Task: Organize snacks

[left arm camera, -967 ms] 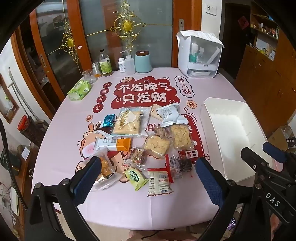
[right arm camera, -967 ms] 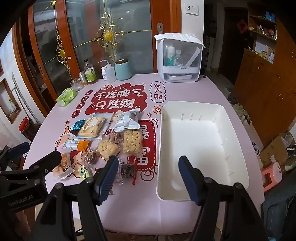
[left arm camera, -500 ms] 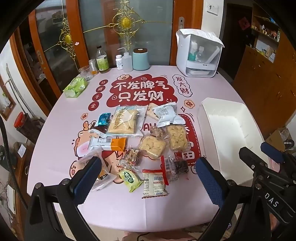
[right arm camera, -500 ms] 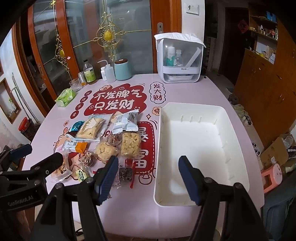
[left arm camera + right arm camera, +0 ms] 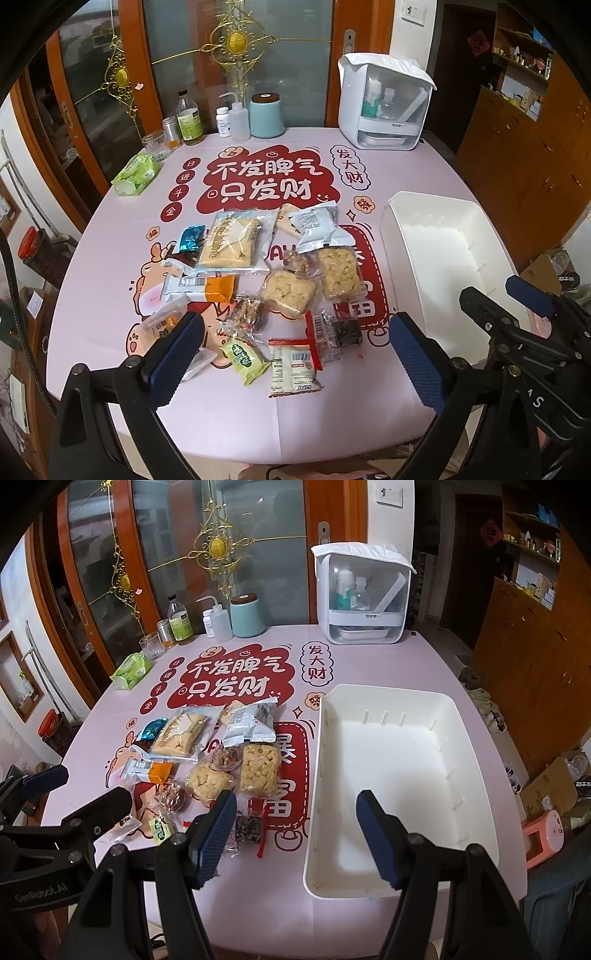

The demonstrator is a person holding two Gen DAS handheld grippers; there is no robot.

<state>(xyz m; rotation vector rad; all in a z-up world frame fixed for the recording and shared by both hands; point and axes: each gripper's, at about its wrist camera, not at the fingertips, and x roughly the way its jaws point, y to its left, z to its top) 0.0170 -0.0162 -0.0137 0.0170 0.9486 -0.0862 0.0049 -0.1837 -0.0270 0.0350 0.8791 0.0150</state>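
Left wrist view: round table (image 5: 110,295) under a pink printed cloth, snacks heaped at centre-left, white bin (image 5: 443,236) to their right, seen to hold nothing. Back edge lined with a white dispenser box (image 5: 384,107), teal canister (image 5: 266,114) and bottles.

Snack pile, large to small: flat cracker bag (image 5: 232,242), grey-white pouch (image 5: 319,229), two puffed-rice cakes (image 5: 338,273), orange-ended bar (image 5: 201,288), white barcode packet (image 5: 293,367), green packet (image 5: 243,356), dark wrapped square (image 5: 345,332).

Left gripper (image 5: 295,363) is held above the near edge of the pile, jaws apart, nothing between them. Right gripper (image 5: 295,836) is likewise spread wide and bare, straddling the bin's near-left wall.

Step judged: first pick not yet made. A loose, outlying packet, the barcode one or the green one, is best taken first; crinkly film should be pinched at a sealed end, not mid-belly, so that neighbours are not dragged along. Rice cakes look brittle; light pressure is advised.

Hidden: a clear packet behind the left finger (image 5: 177,363) is partly covered. Bin's near corner is cut off by the right gripper in the left view. Small print on wrappers cannot be read.
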